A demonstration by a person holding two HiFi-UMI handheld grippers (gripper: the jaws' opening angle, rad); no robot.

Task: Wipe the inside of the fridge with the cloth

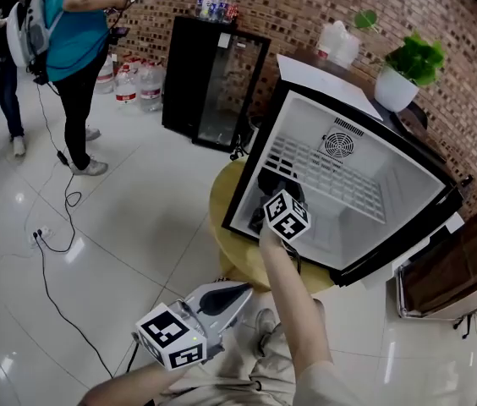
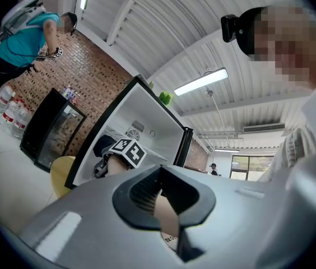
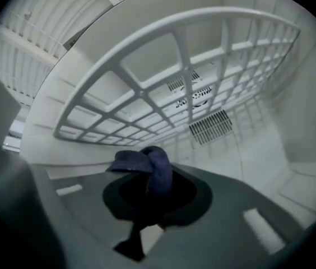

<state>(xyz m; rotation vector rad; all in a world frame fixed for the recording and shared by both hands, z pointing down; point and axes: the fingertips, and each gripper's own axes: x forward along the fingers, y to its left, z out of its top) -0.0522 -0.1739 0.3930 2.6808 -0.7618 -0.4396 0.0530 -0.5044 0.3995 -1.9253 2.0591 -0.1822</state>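
Gripping the dark blue cloth [image 3: 147,162], the right tongs [image 3: 151,194] sit clenched on it inside the fridge [image 1: 408,184], at six o'clock below the wire shelf [image 3: 175,88]. The bunched folds could likely snag on the shelf bars or the vent [image 3: 211,126] at two o'clock and pull free. The left tongs [image 1: 222,299] hang clenched and empty at seven o'clock of the fridge.
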